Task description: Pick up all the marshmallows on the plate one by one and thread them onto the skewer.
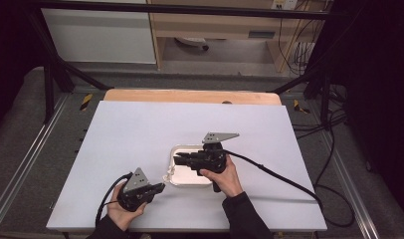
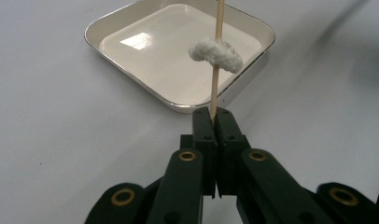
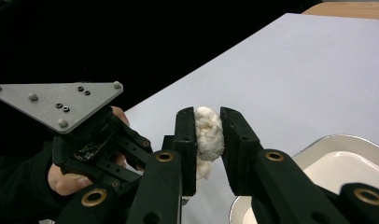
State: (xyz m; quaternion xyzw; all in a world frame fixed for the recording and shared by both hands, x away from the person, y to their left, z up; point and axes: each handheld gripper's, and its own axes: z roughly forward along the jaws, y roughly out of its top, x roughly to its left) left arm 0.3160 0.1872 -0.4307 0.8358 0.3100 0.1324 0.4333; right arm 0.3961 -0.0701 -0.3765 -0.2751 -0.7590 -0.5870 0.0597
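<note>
On a white table point(image 1: 140, 134) ringed by grey floor and black framing, a skewer point(image 2: 217, 56) is pinched by the left gripper point(image 2: 214, 112) beside the tray point(image 2: 108, 25), while a white lump point(image 3: 209, 133) is clamped by the right gripper point(image 3: 208, 135).

Skewer point(image 2: 216, 56) top cut off above

Left gripper point(image 2: 214, 117) clamped on the lower end of a thin wooden skewer point(image 2: 216, 86), skewer upright, white fluffy piece point(image 2: 215, 53) threaded partway up, square white tray point(image 2: 178, 56) behind on the pale tabletop point(image 2: 61, 140)
</note>
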